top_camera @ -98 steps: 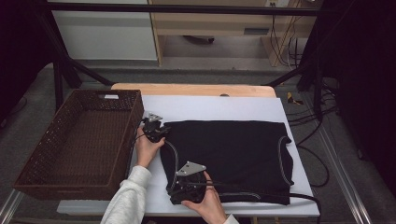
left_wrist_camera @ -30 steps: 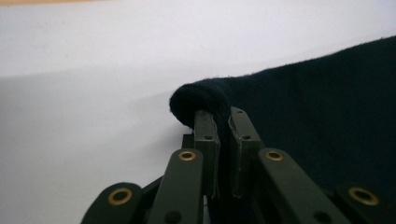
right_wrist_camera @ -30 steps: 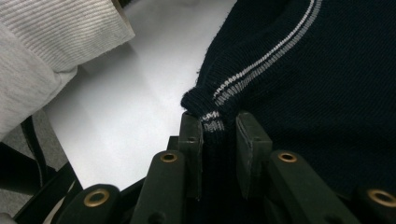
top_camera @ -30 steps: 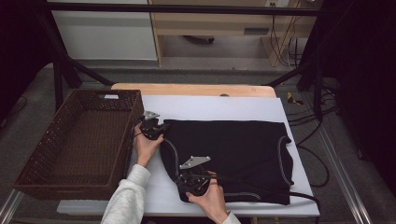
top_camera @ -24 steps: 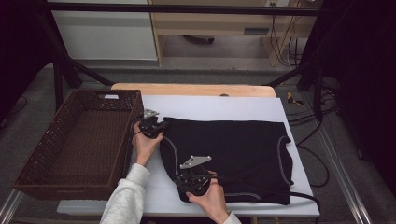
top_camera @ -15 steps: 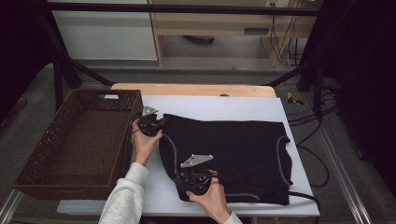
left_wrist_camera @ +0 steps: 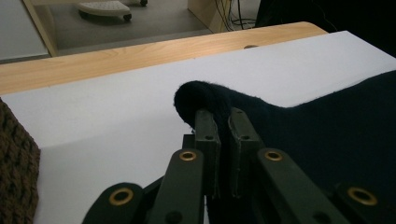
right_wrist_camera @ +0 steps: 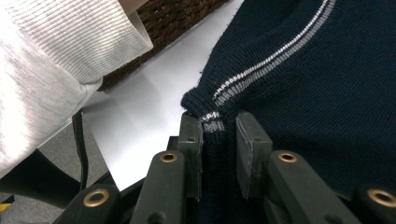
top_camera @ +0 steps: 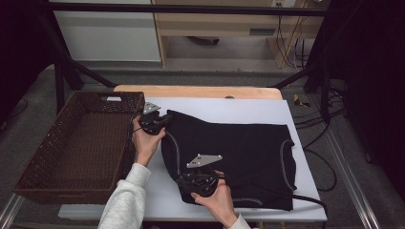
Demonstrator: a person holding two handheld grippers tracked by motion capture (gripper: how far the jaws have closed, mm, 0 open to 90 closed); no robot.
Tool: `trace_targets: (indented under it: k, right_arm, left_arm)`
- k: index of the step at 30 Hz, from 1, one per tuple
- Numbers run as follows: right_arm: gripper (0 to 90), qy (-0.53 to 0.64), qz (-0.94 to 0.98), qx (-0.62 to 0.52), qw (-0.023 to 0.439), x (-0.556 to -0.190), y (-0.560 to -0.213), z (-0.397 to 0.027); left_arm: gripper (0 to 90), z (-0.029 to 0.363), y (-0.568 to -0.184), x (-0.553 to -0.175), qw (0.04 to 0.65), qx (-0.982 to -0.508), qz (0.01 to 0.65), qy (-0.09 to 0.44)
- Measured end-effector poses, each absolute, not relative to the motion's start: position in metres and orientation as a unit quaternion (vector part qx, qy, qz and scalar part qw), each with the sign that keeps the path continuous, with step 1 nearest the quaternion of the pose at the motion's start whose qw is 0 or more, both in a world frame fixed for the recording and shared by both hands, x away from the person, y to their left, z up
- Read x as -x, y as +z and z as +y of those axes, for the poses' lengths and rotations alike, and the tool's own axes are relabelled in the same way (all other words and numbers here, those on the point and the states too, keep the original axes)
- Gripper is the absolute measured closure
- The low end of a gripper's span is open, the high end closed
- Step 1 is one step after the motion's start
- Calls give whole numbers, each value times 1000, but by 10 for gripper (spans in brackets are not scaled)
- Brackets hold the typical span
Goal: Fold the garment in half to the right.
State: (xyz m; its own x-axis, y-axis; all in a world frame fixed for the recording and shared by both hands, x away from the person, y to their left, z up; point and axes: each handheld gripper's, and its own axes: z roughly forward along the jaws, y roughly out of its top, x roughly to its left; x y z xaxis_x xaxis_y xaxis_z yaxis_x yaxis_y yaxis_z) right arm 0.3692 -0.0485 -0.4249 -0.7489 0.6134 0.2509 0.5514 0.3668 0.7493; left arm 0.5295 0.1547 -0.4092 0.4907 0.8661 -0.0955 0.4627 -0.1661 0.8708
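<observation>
- Sweater [top_camera: 239, 157] lies flat across the white bench [top_camera: 229, 107], mid-frame in the high view, dark with a pale stripe along its hem at the left side.
- Left tool [top_camera: 162, 119], at the sweater's upper-left corner in the high view, is pinching that corner; in the left gripper view a bunched dark lump of sweater [left_wrist_camera: 205, 95] pokes up past the tips, jaws pressed nearly together on it, and it is lifted off the bench.
- Right tool [top_camera: 184, 183] sits at the lower-left corner in the high view, gripped by a hand [top_camera: 217, 200] coming up from the bottom edge.
- Right gripper view: striped hem [right_wrist_camera: 212, 119] is caught between the jaws, which clamp the knit with a thicker fold between them.
- Basket [top_camera: 71, 143], brown wicker, stands at the left of the high view, just beside the bench edge.
- Grey sleeve [top_camera: 126, 200] rises from the bottom, between basket and sweater.
</observation>
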Motion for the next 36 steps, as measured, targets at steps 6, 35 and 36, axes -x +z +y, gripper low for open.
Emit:
trace_targets:
  k: [6, 35, 36]
  right_arm:
    - [750, 444, 824, -349, 36, -369, -419, -47]
    - [750, 497, 805, -321, 39, -369, -381, -42]
    - [750, 500, 804, -320, 38, -369, -380, -42]
  left_arm:
    - [844, 153, -399, -528, 462, -732, 446, 227]
    - [849, 164, -343, -520, 473, -720, 436, 262]
    - [849, 164, -341, -520, 473, -719, 435, 264]
